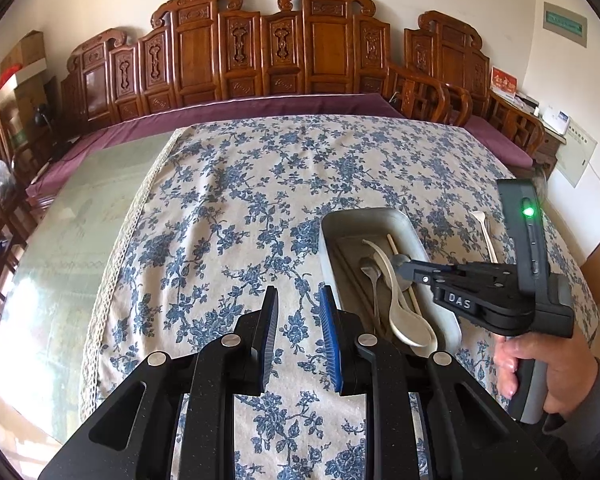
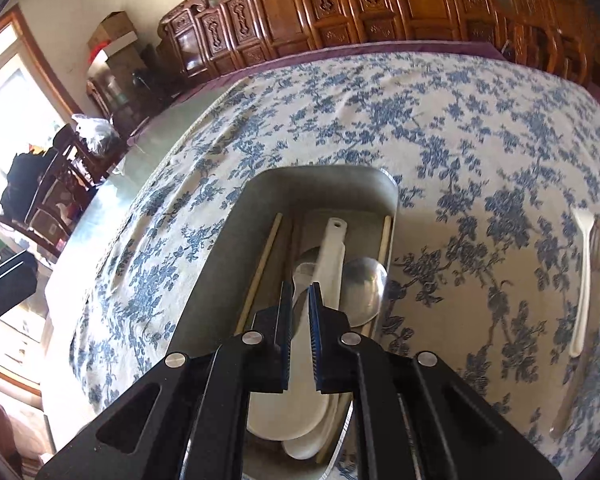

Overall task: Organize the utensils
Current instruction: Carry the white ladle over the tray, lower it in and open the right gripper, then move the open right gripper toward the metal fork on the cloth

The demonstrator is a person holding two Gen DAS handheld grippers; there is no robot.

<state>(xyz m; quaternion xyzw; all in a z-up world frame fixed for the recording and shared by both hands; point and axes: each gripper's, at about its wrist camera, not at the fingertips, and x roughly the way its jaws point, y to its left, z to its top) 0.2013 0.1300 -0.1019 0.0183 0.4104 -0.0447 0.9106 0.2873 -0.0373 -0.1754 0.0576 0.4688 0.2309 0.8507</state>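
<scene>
Utensils lay gathered in a grey metal tray point(image 1: 384, 216) on a table spread with a blue-flowered tablecloth point(image 1: 236, 200), with a carved wooden bench point(image 1: 260, 52) and its purple cushion point(image 1: 236, 110) along the wall behind. The tray sat toward the right of the cloth, its long side running away from the cameras. Inside it, white ceramic spoons point(image 2: 332, 256) lay handle-away on top of one another, a metal spoon point(image 2: 364, 288) just beside them against the right wall, and pale wooden chopsticks point(image 2: 262, 268) lying lengthwise on both sides. Outside the tray, a white plastic fork point(image 2: 582, 280) rested on the cloth to its right, well apart from the rest.

The right gripper point(image 2: 300, 300), held in a person's hand point(image 1: 540, 372), pointed down into the tray, its blue-padded jaws set to a narrow gap. A spoon handle showed in that gap in the right wrist view; whether the pads pressed on it could not be told. The left gripper point(image 1: 298, 320) hung over bare cloth just left of the tray, its jaws a modest way apart with nothing between them.
</scene>
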